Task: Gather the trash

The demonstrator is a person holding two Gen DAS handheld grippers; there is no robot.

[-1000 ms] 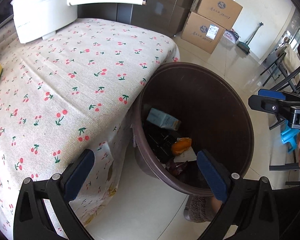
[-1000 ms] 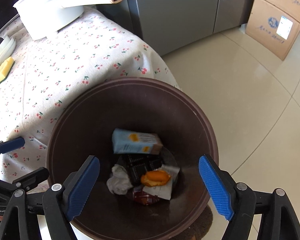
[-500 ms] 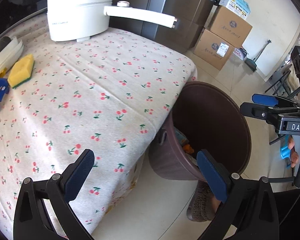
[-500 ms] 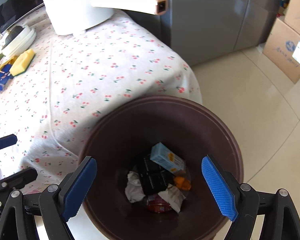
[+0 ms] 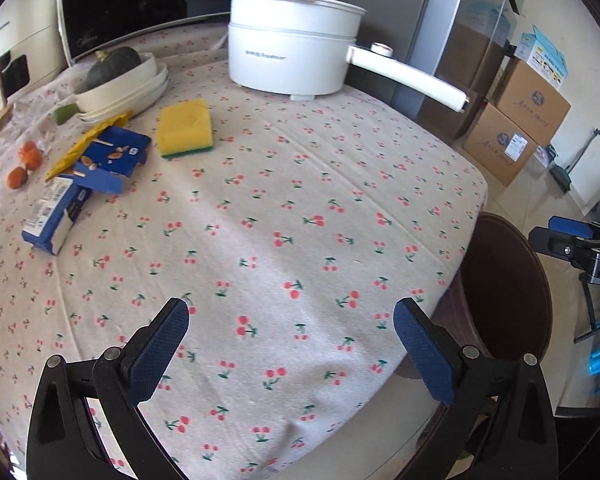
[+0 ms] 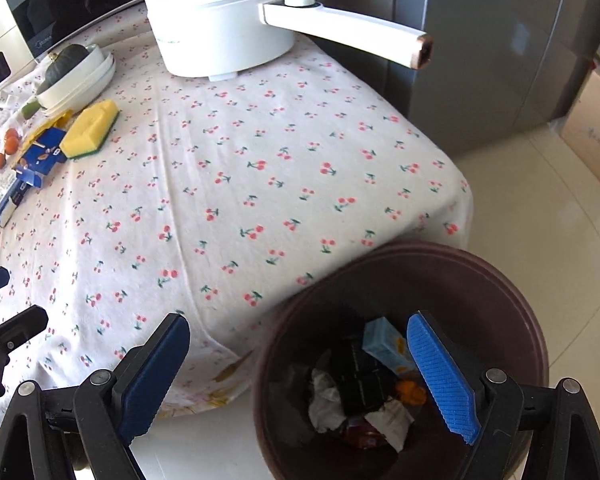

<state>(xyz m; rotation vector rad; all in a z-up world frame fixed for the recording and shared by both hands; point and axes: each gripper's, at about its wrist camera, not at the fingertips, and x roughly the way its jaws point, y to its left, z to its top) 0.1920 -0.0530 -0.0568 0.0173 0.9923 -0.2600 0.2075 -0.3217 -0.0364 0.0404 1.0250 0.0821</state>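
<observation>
The brown trash bin (image 6: 400,360) stands on the floor against the tabletop's (image 5: 280,240) corner, holding a light blue carton (image 6: 382,342), crumpled white paper (image 6: 326,400), dark wrappers and an orange scrap. On the cherry-print cloth, blue cartons (image 5: 100,164) lie beside a yellow sponge (image 5: 185,127), with a white electric pot (image 5: 292,60) behind. The right claw (image 6: 298,376) hangs over the bin's near rim, jaws apart and empty. The left claw (image 5: 292,348) hovers above the cloth, jaws apart, holding nothing
</observation>
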